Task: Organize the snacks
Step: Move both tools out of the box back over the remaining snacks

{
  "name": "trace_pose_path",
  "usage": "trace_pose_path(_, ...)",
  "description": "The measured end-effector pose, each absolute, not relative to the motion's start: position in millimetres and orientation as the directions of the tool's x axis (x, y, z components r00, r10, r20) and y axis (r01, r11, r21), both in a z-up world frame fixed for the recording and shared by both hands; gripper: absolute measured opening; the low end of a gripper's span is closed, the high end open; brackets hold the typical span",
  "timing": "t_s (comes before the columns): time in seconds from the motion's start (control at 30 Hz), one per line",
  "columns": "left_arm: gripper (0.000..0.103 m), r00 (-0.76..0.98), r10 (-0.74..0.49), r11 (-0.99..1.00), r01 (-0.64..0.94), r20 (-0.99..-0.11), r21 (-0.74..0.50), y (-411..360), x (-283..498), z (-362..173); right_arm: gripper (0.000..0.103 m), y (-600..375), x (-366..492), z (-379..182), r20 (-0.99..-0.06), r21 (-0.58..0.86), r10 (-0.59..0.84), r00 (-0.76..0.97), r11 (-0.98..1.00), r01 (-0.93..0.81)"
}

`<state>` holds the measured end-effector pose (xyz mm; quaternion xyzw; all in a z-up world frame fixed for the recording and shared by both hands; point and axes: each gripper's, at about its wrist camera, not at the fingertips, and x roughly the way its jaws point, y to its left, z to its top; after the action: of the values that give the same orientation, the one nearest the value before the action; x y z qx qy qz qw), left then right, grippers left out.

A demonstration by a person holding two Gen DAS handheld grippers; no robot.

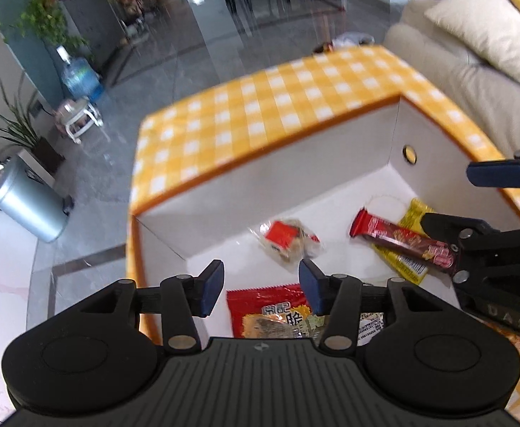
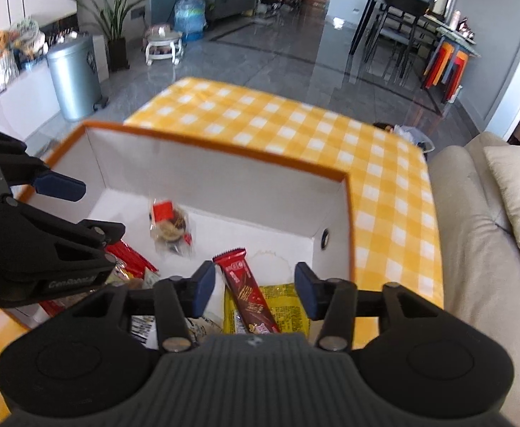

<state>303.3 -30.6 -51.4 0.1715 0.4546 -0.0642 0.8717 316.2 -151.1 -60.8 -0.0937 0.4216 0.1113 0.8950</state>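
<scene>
A white box with an orange rim stands on a yellow checked tablecloth. Inside lie a clear-wrapped snack with a red label, a red-brown chocolate bar across a yellow packet, and a red bag with printed characters. My left gripper hovers open over the red bag, touching nothing. My right gripper is open above the chocolate bar, its pads clear of it. Each gripper shows at the other view's edge.
A beige sofa with cushions stands right of the table. On the grey floor beyond are a metal bin, a water bottle, a small white stool, potted plants, and a dining table with chairs.
</scene>
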Motion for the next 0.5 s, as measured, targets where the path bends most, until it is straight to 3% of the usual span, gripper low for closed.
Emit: trace_pose_path(0.5, 0.062, 0.674, 0.019, 0.951, 0.215, -0.738, 0.220, -7.6, 230.3, -4.6, 0.062, -181.6, 215.7, -8.4, -0.640, -0.008, 0.146, 0.754, 0.980, -0.197)
